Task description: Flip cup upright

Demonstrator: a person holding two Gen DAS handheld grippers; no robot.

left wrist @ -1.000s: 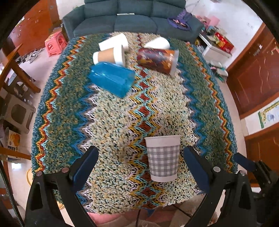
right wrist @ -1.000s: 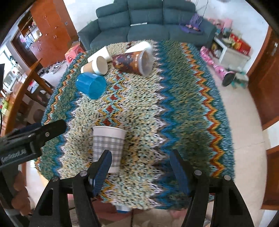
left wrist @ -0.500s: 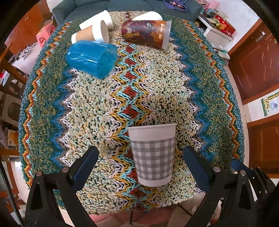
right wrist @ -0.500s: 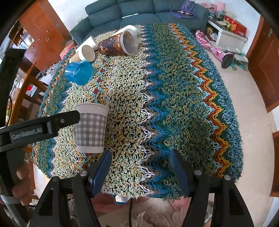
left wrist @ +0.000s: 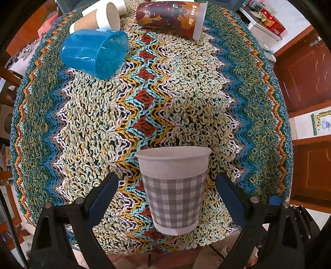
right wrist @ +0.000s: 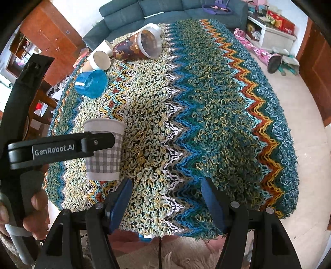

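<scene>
A grey-checked paper cup [left wrist: 173,190] stands upright near the table's front edge. My left gripper [left wrist: 167,182] is open with the cup between its fingers, clear of both. The cup also shows in the right wrist view [right wrist: 104,151], partly behind the left gripper's finger [right wrist: 97,142]. My right gripper [right wrist: 165,190] is open and empty, to the right of the cup. A blue plastic cup [left wrist: 94,51] lies on its side at the far left.
A brown printed cup [left wrist: 171,17], a brown paper cup [left wrist: 97,18] and a white cup [right wrist: 104,46] lie on their sides at the far end. A shaggy zigzag cloth [left wrist: 186,93] covers the table. A sofa [right wrist: 175,10] stands beyond it.
My left gripper has moved forward so the checked cup now sits between its fingers. The right gripper has swung right, so the cup has slid to the left of its view.
</scene>
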